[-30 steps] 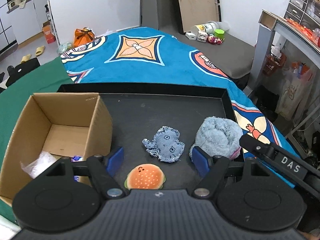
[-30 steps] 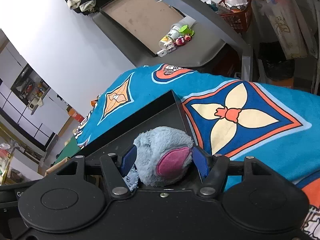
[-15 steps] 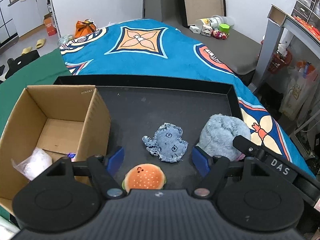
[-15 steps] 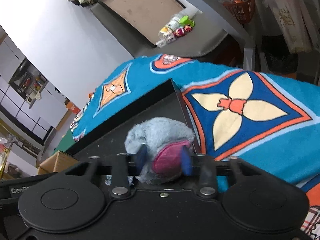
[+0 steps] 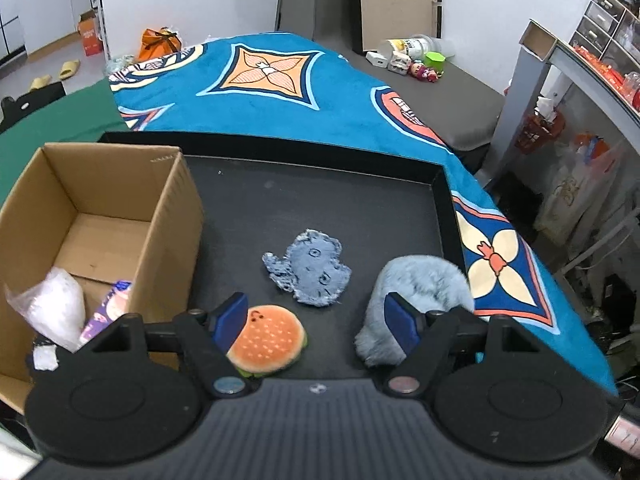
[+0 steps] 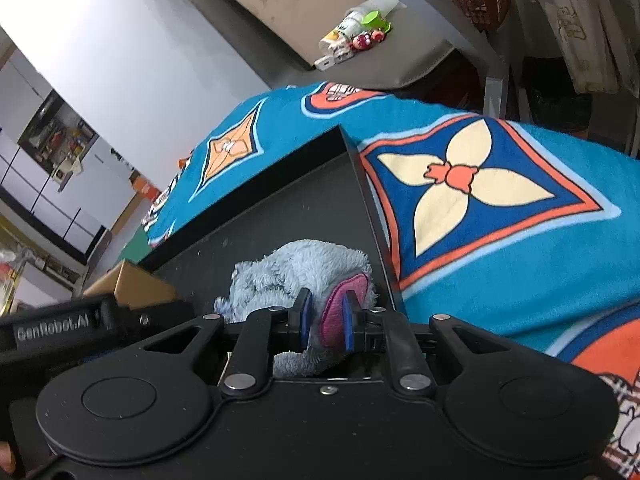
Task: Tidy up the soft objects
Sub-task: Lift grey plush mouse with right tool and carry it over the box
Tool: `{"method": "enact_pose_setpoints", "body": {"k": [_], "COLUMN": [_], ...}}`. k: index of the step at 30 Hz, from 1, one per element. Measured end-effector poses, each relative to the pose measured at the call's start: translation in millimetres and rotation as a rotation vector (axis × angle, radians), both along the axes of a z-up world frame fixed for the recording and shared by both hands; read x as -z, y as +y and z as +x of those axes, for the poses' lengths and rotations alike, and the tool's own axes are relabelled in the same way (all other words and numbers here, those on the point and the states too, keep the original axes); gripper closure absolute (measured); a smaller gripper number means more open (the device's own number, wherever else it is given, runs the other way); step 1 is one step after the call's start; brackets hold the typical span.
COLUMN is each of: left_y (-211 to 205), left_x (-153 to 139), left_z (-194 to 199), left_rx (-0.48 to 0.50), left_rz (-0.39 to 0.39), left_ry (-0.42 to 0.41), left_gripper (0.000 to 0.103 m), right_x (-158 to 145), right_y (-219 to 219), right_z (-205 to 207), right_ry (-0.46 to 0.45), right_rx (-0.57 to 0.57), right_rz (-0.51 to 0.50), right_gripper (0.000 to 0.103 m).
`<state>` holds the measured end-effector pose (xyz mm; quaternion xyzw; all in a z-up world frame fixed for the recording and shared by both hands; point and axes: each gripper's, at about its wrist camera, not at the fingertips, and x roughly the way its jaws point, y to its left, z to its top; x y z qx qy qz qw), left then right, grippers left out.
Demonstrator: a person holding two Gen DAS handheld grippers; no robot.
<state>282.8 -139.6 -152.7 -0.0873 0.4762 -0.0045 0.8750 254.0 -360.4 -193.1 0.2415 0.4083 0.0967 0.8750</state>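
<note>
A fluffy blue plush (image 6: 304, 268) with a pink ear lies at the right side of the black tray (image 6: 280, 216). My right gripper (image 6: 324, 322) is shut on the plush's pink ear. The plush also shows in the left wrist view (image 5: 420, 284). My left gripper (image 5: 316, 316) is open and empty above the tray's front. A burger plush (image 5: 266, 340) lies by its left finger, and a denim patch toy (image 5: 310, 272) lies ahead of it. A cardboard box (image 5: 100, 216) stands on the tray's left with a plastic bag (image 5: 52, 308) and a small packet inside.
The tray (image 5: 320, 152) rests on a blue patterned blanket (image 5: 272, 92). A green cloth (image 5: 52, 120) lies at the left. A grey bench (image 5: 452, 84) with bottles and small toys is behind. A shelf frame (image 5: 532, 80) stands at the right.
My right gripper closed from open onto the blue plush's pink ear. My left gripper shifted slightly, so the burger plush now sits near its left finger; it stayed open.
</note>
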Motion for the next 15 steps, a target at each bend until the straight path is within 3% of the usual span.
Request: {"method": "enact_pose_setpoints", "body": {"k": [9,15], "left_y": [-6,-13], "left_x": [9,19], "left_z": [-3,0], "left_rx": [0.021,0.036], "left_rz": [-0.085,-0.122], "left_ry": [0.011,0.011], "left_gripper": [0.029,0.029], "right_x": [1,4], "right_y": [0,-3], "right_z": [-9,-7], "right_ry": [0.034,0.042], "right_rx": [-0.042,-0.019], "right_rz": [0.001,0.025], "right_gripper": [0.086,0.075]}}
